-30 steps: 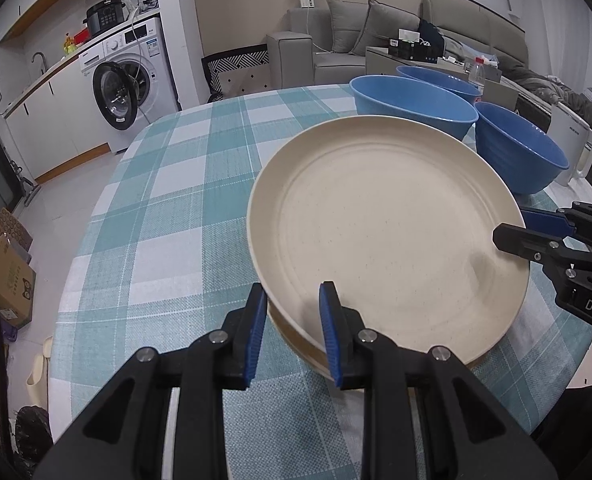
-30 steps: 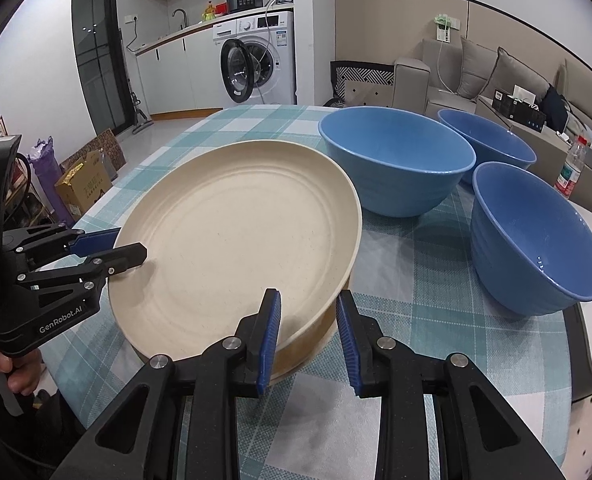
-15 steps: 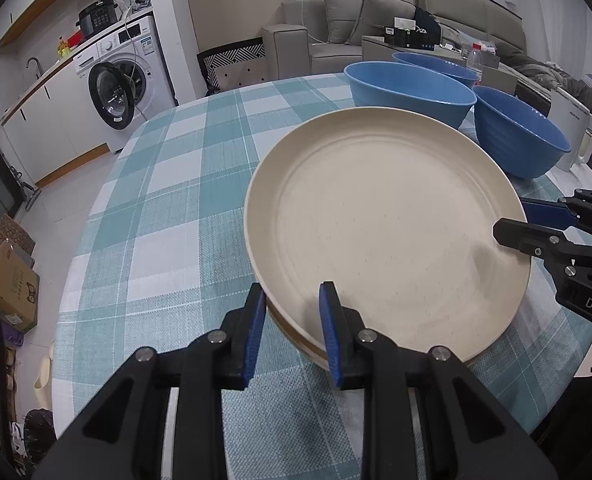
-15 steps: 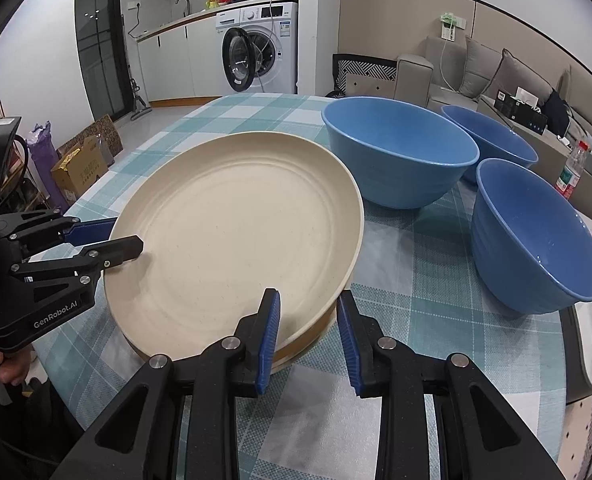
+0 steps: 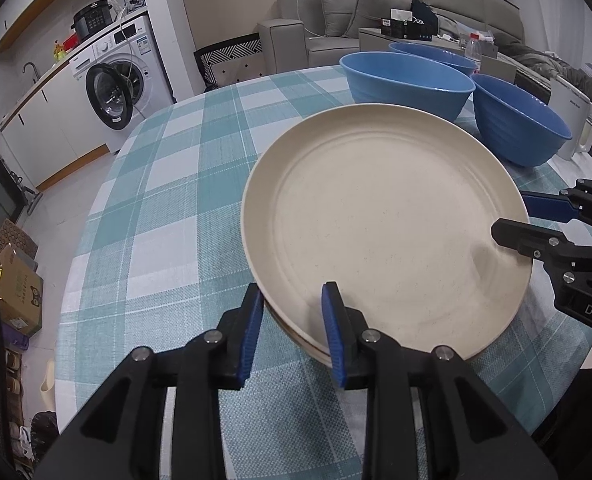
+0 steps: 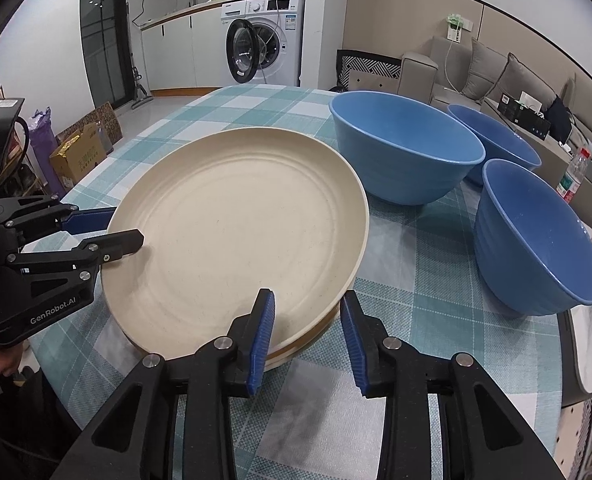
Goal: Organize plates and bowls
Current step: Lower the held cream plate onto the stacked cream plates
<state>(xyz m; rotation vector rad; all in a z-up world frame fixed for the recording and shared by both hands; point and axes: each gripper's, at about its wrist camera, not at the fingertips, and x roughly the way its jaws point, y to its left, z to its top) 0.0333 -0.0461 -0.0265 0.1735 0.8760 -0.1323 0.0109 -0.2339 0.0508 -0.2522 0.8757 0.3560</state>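
Both jaws now easing apart: left gripper [image 5: 292, 300], right gripper [image 6: 307, 308] straddle plate stack [image 5: 383, 232] rim; bowls [image 6: 403, 152] near.

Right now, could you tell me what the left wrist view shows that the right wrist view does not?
Only the left wrist view shows the white appliance past the table's far edge and slippers on the floor.

Only the right wrist view shows a bottle behind the bowls, a purple bag, and a hand on the left gripper.

Both share the plate stack, three blue bowls, the checked tablecloth, the washing machine and the sofa. Both grippers are opening with the stack's rim between their fingers; the right gripper straddles the near edge.
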